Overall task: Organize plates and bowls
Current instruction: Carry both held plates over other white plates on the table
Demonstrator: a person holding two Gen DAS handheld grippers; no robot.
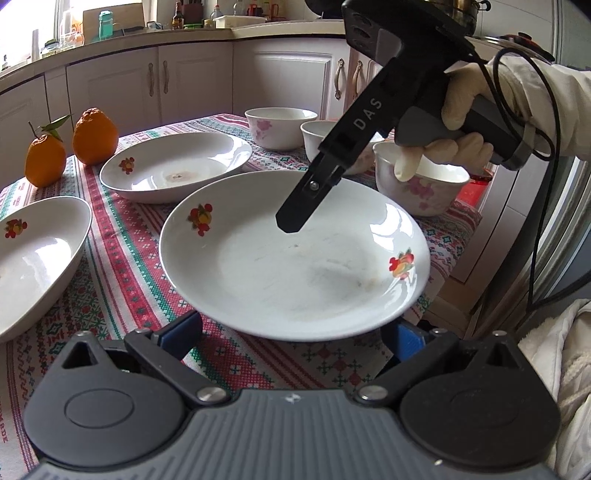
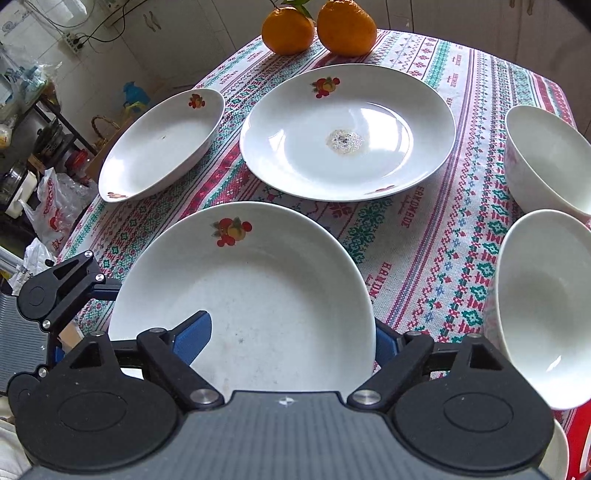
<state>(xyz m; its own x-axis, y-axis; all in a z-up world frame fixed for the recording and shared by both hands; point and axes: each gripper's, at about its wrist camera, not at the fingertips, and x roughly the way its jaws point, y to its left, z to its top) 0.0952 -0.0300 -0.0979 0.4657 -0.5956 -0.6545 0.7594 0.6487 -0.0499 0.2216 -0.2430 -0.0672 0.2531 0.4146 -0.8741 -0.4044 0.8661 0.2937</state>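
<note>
Three white plates with fruit motifs lie on the patterned tablecloth. The nearest plate (image 1: 295, 254) sits in front of both grippers and also shows in the right wrist view (image 2: 251, 288). My left gripper (image 1: 291, 332) is open, its blue pads either side of that plate's near rim. My right gripper (image 2: 291, 339) is open, one finger over the plate's inside and one outside its rim; it shows in the left wrist view (image 1: 291, 221) reaching down over the plate. A second plate (image 2: 347, 133) has a stain in its middle. A third plate (image 2: 162, 144) lies left. Three white bowls (image 1: 280, 127) stand behind.
Two oranges (image 2: 317, 26) stand at the far table edge. Two bowls (image 2: 546, 302) sit close to my right gripper's right side. White kitchen cabinets (image 1: 192, 81) stand behind the table. Bags and shelves (image 2: 44, 184) are on the floor beyond the table's left edge.
</note>
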